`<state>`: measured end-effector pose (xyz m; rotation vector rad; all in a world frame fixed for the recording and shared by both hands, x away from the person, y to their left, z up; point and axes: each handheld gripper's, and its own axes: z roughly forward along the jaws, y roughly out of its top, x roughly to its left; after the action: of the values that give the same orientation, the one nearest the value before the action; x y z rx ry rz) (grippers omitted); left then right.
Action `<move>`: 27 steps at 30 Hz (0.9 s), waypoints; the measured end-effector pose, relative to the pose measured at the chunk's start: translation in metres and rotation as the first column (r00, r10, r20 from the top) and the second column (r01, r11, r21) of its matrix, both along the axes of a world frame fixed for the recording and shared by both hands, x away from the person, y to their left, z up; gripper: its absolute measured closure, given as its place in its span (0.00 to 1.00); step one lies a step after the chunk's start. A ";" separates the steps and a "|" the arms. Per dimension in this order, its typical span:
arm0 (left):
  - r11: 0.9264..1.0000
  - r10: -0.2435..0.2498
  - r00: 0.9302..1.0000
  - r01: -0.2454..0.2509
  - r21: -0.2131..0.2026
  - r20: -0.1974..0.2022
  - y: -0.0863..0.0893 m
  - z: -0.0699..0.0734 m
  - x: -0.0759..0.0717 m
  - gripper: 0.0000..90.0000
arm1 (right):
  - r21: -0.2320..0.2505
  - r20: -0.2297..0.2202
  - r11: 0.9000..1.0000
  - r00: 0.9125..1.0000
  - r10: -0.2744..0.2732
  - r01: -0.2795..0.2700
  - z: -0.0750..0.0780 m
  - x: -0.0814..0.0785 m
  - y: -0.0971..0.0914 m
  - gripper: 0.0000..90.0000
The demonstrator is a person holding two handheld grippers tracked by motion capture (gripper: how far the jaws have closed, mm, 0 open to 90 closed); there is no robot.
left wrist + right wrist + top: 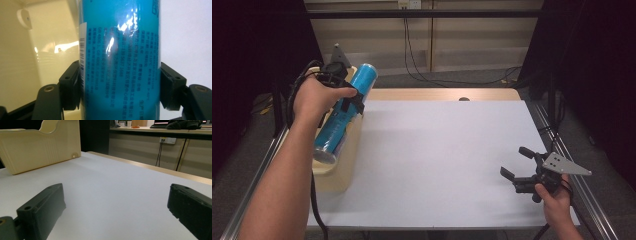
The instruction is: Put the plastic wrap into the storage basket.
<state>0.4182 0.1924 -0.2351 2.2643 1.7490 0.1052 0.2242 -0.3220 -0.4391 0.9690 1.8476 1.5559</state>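
A tall blue can (343,113) with small printed text hangs tilted above the cream bin (343,165) at the table's left edge. My left gripper (348,104) is shut on the can's middle, held up by a hand. In the left gripper view the two black pads (72,85) press on both sides of the blue can (120,62), with the bin's inner wall (47,45) behind it. My right gripper (517,162) rests low over the white table near the right front corner, open with nothing between its fingers (42,210).
The white table top (437,155) spreads between the two hands. The cream bin (37,147) stands at the far left in the right gripper view. Metal rails run along both table sides, and cables hang by the back wall (422,65).
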 end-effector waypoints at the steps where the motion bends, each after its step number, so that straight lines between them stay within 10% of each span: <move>1: 1.000 0.009 1.000 -0.009 0.000 -0.004 0.003 0.000 -0.001 0.36 | -0.001 0.000 1.000 1.000 0.001 -0.001 0.000 0.000 0.000 0.01; 27: 0.987 0.160 0.987 -0.161 0.026 0.004 0.059 -0.010 -0.013 0.36 | -0.004 -0.006 1.000 1.000 0.010 -0.010 0.000 0.001 0.003 0.01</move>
<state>0.4053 0.2515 -0.2446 2.1370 1.9380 0.1642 0.2248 -0.3189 -0.4395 0.9656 1.8615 1.5565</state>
